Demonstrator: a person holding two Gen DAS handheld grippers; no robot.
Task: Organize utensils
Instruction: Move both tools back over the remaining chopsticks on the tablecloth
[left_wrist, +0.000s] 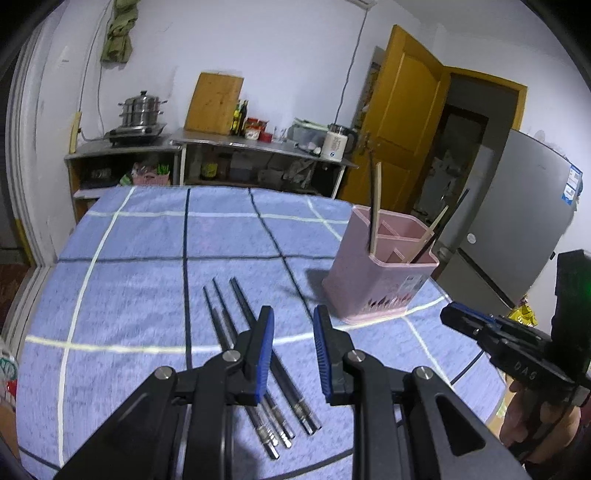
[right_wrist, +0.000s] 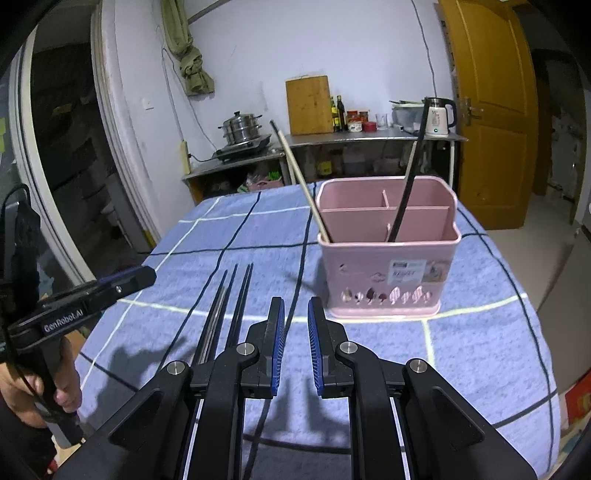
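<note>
A few dark metal chopsticks (left_wrist: 225, 317) lie side by side on the blue checked cloth (left_wrist: 129, 295). My left gripper (left_wrist: 293, 314) hovers just over their near ends, jaws slightly apart and holding nothing. To the right stands a pink divided holder (left_wrist: 380, 273) with a pale wooden chopstick (left_wrist: 376, 210) and a dark one (left_wrist: 445, 225) leaning in it. In the right wrist view my right gripper (right_wrist: 295, 302) is narrowly open and empty, with the dark metal chopsticks (right_wrist: 229, 310) to its left and the pink holder (right_wrist: 388, 254) ahead to its right. Each gripper shows at the edge of the other's view.
A person's hand (right_wrist: 55, 391) holds the left gripper's handle. Behind the table are steel counters (left_wrist: 258, 142) with a steamer pot (left_wrist: 142, 109), a cutting board, bottles and a kettle. A yellow door (left_wrist: 406, 118) and a grey fridge (left_wrist: 517, 221) stand to the right.
</note>
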